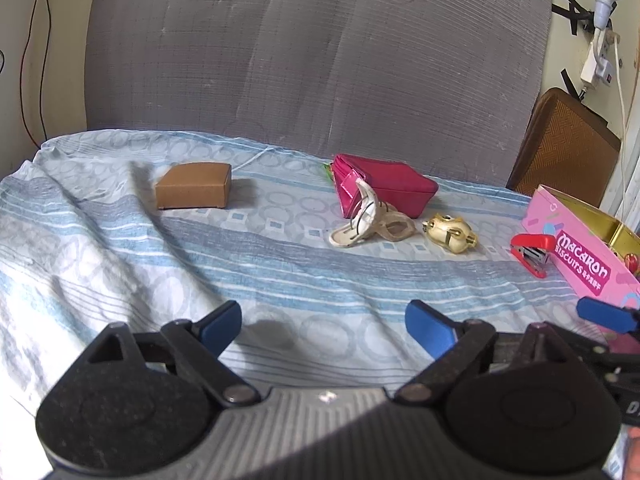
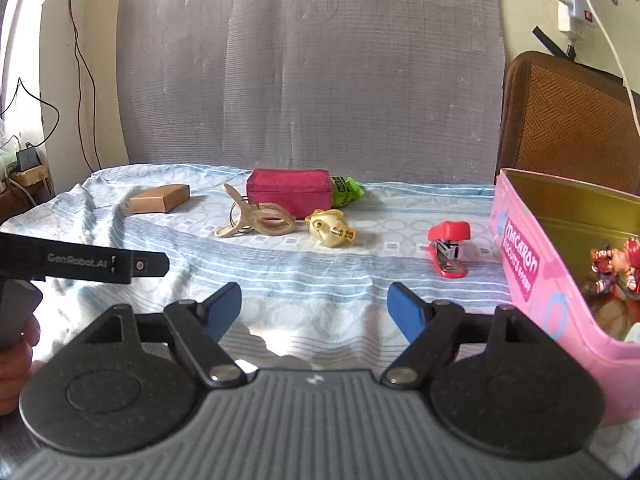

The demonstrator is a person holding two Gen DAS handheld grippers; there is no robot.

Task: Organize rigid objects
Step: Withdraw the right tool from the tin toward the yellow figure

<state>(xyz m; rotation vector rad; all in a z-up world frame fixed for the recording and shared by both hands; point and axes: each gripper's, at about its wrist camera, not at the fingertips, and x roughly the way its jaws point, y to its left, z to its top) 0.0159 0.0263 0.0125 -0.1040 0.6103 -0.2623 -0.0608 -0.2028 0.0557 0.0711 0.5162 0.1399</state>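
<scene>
On the blue striped cloth lie a brown cardboard box (image 1: pixel 194 185) (image 2: pixel 159 198), a pink wallet (image 1: pixel 386 184) (image 2: pixel 289 191), a beige clip (image 1: pixel 370 222) (image 2: pixel 256 218), a gold trinket (image 1: pixel 450 234) (image 2: pixel 330 227) and a red stapler (image 1: pixel 532 250) (image 2: pixel 447 249). A pink Macaron tin (image 1: pixel 582 256) (image 2: pixel 532 276) stands at the right with a red figurine (image 2: pixel 612 266) inside. My left gripper (image 1: pixel 324 328) hovers open over bare cloth, well short of the objects. My right gripper (image 2: pixel 314 310) is open too, left of the tin, nothing between its fingers.
A grey mattress (image 1: pixel 312 48) leans upright behind the bed. A brown woven cushion (image 2: pixel 568 120) stands at the back right. A green packet (image 2: pixel 346 191) pokes out beside the wallet. Cables and a power strip (image 2: pixel 572 8) hang on the right wall. A hand (image 2: pixel 16 360) shows at far left.
</scene>
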